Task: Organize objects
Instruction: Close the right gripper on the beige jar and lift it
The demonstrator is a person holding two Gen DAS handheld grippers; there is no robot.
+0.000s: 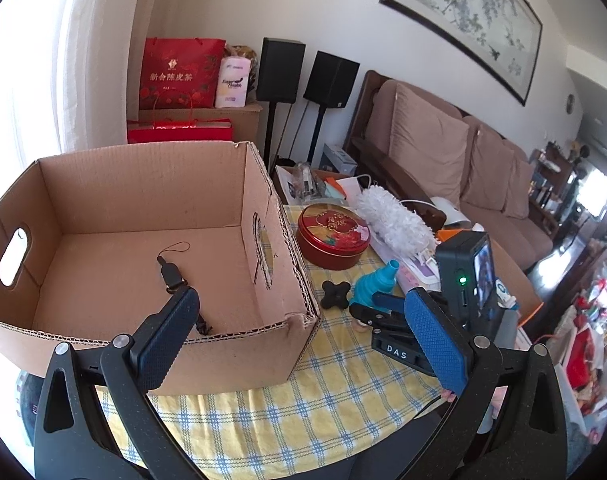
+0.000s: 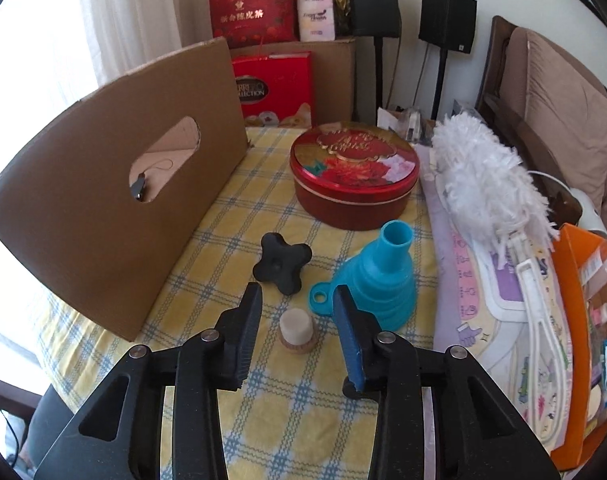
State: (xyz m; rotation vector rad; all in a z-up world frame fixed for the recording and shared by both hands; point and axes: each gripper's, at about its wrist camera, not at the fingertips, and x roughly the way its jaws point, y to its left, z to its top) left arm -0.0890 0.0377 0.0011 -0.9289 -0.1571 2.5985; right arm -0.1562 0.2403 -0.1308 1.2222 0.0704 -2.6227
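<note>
My right claw is partly open around the small cork stopper on the checkered tablecloth, pads not touching it. My left claw is wide open and empty over the cardboard box.

An open cardboard box stands upright on the checked cloth, with a black strap clip lying on its floor. Beside the box lies a black four-lobed knob. Just past the knob from the box, a blue collapsible funnel stands wide end down, spout tilted up. A small cork stopper stands upright near the funnel's loop, on the cloth.
</note>
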